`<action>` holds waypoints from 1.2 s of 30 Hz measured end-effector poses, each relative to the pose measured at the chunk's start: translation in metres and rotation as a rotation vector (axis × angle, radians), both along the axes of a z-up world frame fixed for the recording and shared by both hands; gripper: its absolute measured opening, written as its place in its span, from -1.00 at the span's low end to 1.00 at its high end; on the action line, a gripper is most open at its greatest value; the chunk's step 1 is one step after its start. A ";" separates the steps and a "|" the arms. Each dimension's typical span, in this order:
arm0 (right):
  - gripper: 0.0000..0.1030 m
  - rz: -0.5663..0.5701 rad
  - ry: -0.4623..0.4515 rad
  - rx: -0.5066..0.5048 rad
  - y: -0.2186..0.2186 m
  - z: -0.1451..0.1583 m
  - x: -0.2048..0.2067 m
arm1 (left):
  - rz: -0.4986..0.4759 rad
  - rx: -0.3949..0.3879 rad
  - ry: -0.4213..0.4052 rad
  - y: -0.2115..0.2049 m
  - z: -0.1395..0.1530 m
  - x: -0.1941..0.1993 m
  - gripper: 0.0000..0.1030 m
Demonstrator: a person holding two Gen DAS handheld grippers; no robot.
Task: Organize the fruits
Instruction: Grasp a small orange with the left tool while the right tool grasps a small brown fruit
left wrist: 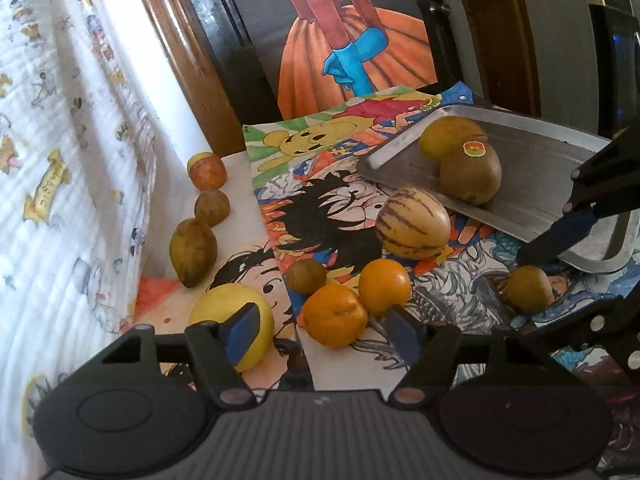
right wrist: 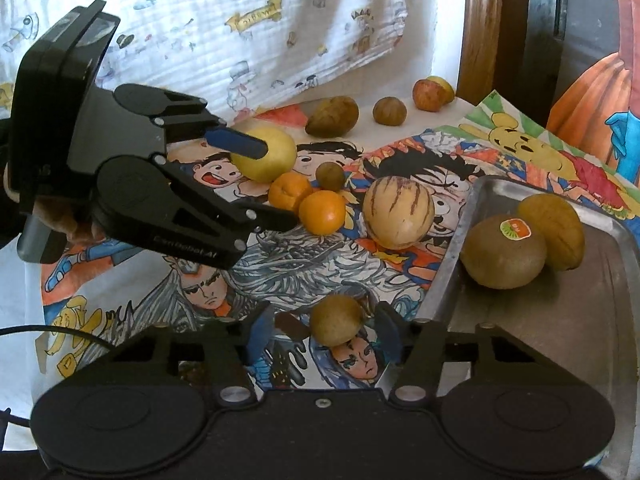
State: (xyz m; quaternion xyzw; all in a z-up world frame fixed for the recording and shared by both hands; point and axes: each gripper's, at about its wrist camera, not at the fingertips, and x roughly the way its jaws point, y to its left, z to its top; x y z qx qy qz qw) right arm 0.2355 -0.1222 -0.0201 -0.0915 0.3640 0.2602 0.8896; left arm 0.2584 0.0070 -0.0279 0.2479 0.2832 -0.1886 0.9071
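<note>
A small brown fruit (right wrist: 336,320) is framed by the wide-spread right gripper (right wrist: 320,330); closing, then lifting to the tray (right wrist: 452,256), seems needed next. The left gripper (left wrist: 320,330) is held wide near the oranges (left wrist: 336,320).

White table (right wrist: 16,280) under cartoon drawings (right wrist: 280,280), steel tray (right wrist: 452,264), scattered fruit (right wrist: 334,120)

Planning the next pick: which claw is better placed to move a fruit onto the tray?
Right. The right claw is open astride the small brown fruit, beside the metal tray. The left claw is open near the oranges, farther from the tray.
</note>
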 end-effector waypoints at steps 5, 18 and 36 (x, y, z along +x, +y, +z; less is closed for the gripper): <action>-0.08 0.003 0.010 0.015 -0.001 -0.002 0.002 | -0.021 0.018 0.034 -0.005 -0.006 0.003 0.17; -0.28 -0.016 0.009 0.034 -0.004 -0.003 0.004 | -0.006 0.023 0.024 -0.010 -0.007 0.004 -0.21; -0.41 -0.043 0.010 0.103 -0.020 0.003 -0.007 | 0.168 -0.142 0.056 -0.014 0.001 -0.029 -0.25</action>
